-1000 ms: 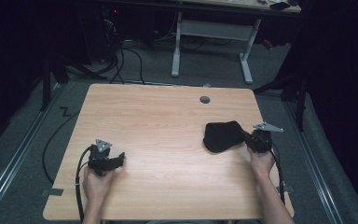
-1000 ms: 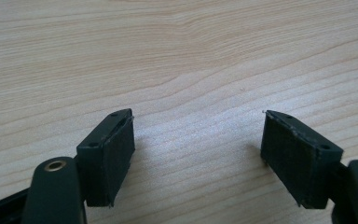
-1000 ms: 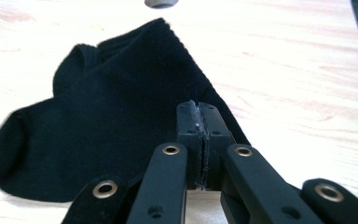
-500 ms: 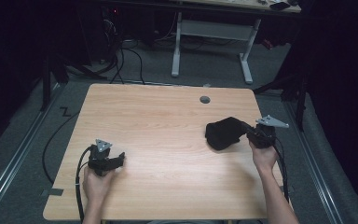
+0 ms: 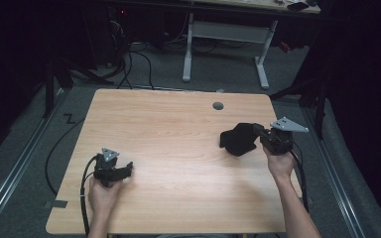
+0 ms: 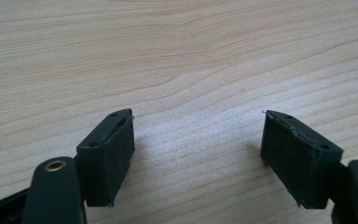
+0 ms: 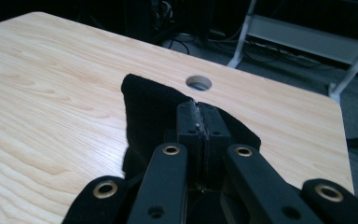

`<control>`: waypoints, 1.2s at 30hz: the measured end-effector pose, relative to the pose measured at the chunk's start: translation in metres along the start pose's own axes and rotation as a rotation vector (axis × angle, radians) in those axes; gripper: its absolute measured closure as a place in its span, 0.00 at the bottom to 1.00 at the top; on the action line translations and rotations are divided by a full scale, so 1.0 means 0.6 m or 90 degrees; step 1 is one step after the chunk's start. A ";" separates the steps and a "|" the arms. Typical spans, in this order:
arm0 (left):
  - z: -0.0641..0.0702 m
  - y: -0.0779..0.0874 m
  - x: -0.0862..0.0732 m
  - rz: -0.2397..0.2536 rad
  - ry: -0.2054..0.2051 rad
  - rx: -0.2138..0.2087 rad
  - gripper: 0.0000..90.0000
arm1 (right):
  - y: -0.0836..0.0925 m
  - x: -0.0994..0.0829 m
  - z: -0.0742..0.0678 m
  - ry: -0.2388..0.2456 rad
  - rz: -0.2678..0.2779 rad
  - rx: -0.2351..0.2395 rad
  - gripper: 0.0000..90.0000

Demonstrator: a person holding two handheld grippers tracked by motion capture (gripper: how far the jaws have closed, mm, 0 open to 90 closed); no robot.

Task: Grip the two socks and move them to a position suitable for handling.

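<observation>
Near the right edge of the bench [image 5: 178,124], about midway along it, the right gripper [image 5: 258,133] holds a black cloth [image 5: 238,139] by one edge. In the right gripper view its 2 jaws are pressed together with the cloth's edge pinched between the pads, and the dark fabric [image 7: 154,107] spreads away from them toward the round cable hole [image 7: 198,82] near the far edge. From the high view the cloth hangs bunched from the jaws on the side facing the middle of the bench; whether its lower part touches the wood I cannot tell. The hand [image 5: 279,163] behind that gripper comes in from the near right corner, with the grey 3-cornered plate [image 5: 288,124] on top of the gripper. Toward the near left corner, the left gripper [image 5: 128,168] lies low over the wood in the person's left hand [image 5: 101,193], well apart from the cloth. In the left gripper view its jaws stand wide, with bare wood grain between the 2 pads [image 6: 112,158].
</observation>
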State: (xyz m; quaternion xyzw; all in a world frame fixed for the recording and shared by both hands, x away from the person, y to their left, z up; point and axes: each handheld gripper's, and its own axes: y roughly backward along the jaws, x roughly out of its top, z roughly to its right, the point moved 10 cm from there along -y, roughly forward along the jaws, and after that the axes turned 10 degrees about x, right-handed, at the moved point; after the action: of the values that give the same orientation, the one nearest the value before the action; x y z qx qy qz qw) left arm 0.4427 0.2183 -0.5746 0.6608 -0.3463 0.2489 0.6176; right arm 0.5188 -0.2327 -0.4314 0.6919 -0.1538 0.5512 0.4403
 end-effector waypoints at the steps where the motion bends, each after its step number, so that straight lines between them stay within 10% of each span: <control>1: 0.000 0.000 0.000 0.000 0.000 0.000 0.29 | 0.002 0.004 -0.005 0.004 0.001 0.003 0.99; 36: -0.001 -0.001 0.000 -0.001 0.003 0.003 0.29 | -0.044 0.027 -0.216 0.068 -0.029 0.153 0.99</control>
State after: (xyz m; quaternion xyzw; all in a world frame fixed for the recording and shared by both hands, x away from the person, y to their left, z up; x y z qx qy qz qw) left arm 0.4432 0.2187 -0.5746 0.6622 -0.3438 0.2506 0.6169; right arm 0.4617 -0.1123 -0.4279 0.7124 -0.0470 0.5916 0.3746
